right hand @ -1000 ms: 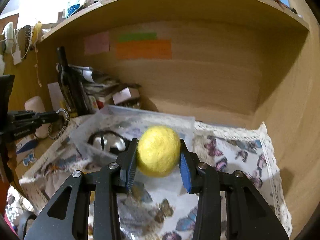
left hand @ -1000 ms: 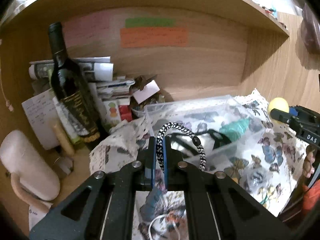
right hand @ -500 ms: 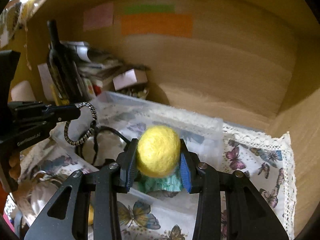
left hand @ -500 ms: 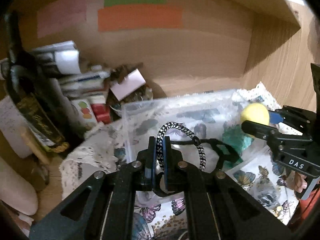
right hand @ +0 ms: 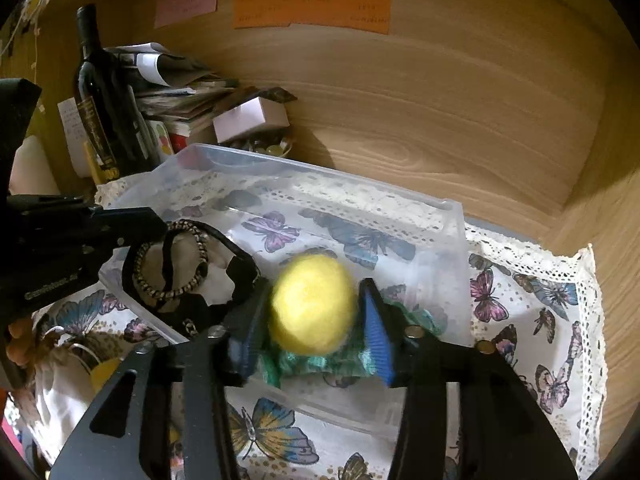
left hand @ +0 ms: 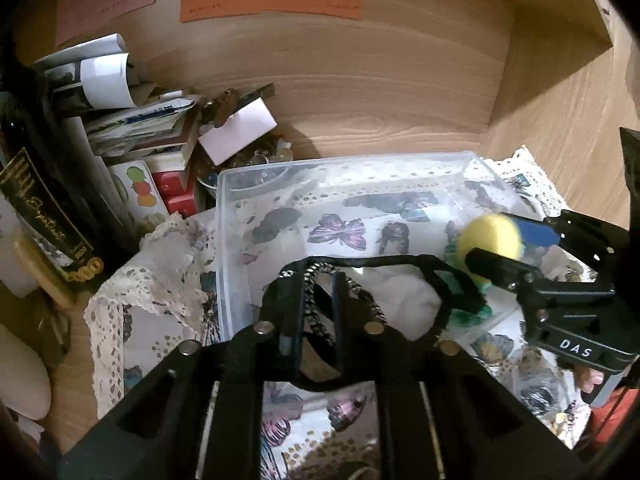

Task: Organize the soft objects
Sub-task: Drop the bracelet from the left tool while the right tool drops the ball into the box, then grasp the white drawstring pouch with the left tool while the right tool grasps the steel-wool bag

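Note:
A clear plastic bin (left hand: 224, 240) (right hand: 452, 216) sits on a butterfly-print cloth. My left gripper (left hand: 316, 292) is over the bin's near left part, its jaws a little apart, with a black-and-white braided hair tie (left hand: 310, 280) (right hand: 172, 264) between them. My right gripper (right hand: 312, 312) has opened over the bin's right part; the yellow felt ball (right hand: 314, 304) (left hand: 490, 238) is blurred between its parted blue pads (right hand: 376, 332). A green knitted piece (right hand: 320, 362) and a black band (left hand: 440, 280) lie in the bin.
A dark wine bottle (right hand: 100, 92), stacked papers and small boxes (left hand: 236, 132) crowd the shelf's back left. The wooden back wall carries pink, green and orange notes (right hand: 312, 6). The shelf's side wall (left hand: 560, 120) rises at the right.
Both grippers moved down and forward over the bin. The right jaws opened around the yellow ball, which now looks blurred. The left jaws parted slightly around the hair tie.

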